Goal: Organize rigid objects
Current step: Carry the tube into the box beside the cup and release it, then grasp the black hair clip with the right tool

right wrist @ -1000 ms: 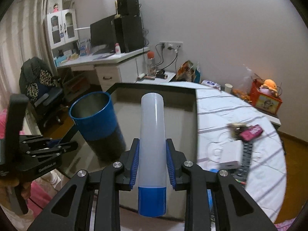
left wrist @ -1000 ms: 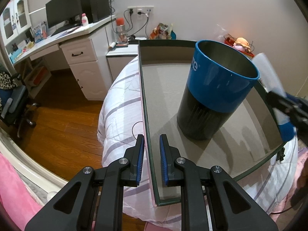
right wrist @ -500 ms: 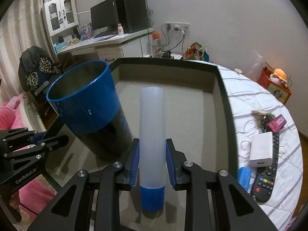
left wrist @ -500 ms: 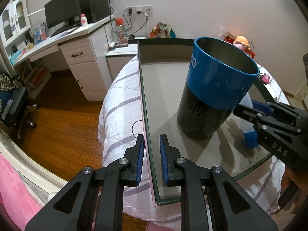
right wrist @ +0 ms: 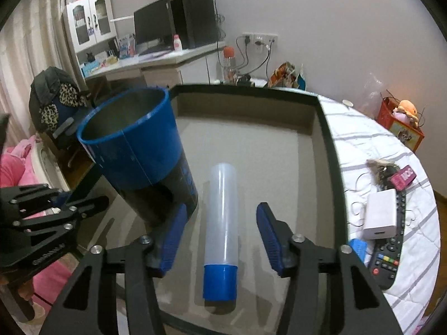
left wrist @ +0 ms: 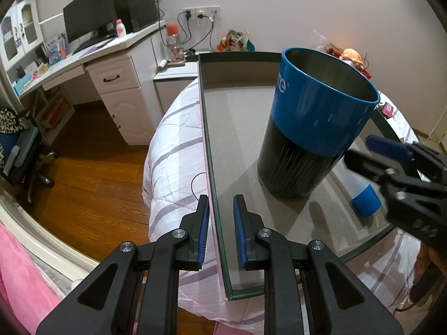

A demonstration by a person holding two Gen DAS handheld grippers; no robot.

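A translucent tube with a blue cap (right wrist: 222, 223) lies on the floor of the dark-rimmed tray (right wrist: 327, 128), between the spread jaws of my right gripper (right wrist: 220, 237), which is open and not touching it. A blue and black cup (right wrist: 134, 150) stands upright in the tray just left of the tube. In the left wrist view the cup (left wrist: 315, 128) stands ahead and to the right, and the tube's blue cap (left wrist: 366, 201) shows behind it. My left gripper (left wrist: 220, 231) straddles the tray's left wall (left wrist: 208, 139) with a narrow gap between its jaws; it does not clamp the wall.
A remote (right wrist: 391, 251), a white charger (right wrist: 381, 215), a pink box (right wrist: 402, 177) and a small blue item (right wrist: 357, 247) lie on the striped bedding right of the tray. A white desk with a monitor (left wrist: 89, 16) stands at the back left over wooden floor.
My right gripper lowered the tube into the tray beside the cup and opened, leaving it lying there. My left gripper stayed at the tray's left wall.
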